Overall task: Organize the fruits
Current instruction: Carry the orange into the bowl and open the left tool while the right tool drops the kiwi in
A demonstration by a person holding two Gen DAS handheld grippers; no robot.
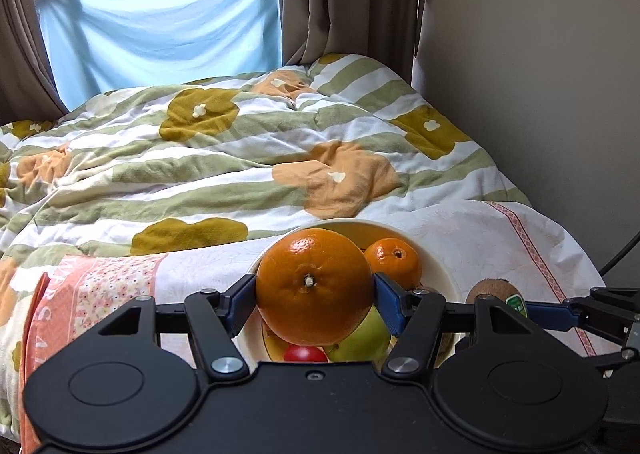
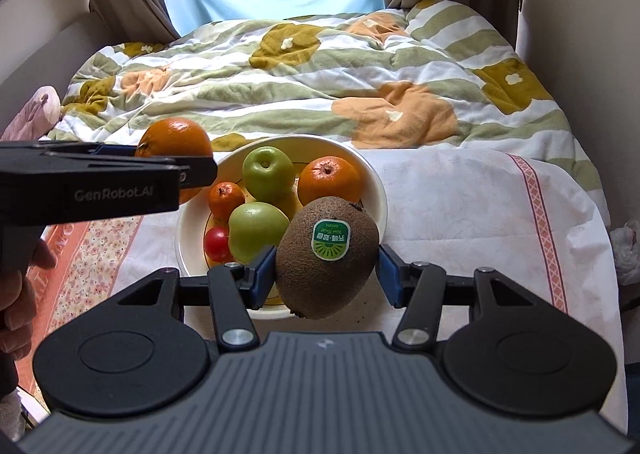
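My left gripper is shut on a large orange and holds it above the near left rim of the cream bowl. It also shows in the right wrist view. My right gripper is shut on a brown kiwi with a green sticker, just above the bowl's near right rim. The bowl holds two green apples, an orange, a small orange fruit and a red tomato.
The bowl stands on a white cloth with a pink band. A pink floral cloth lies to the left. A rumpled flowered quilt covers the bed behind. Walls rise on both sides.
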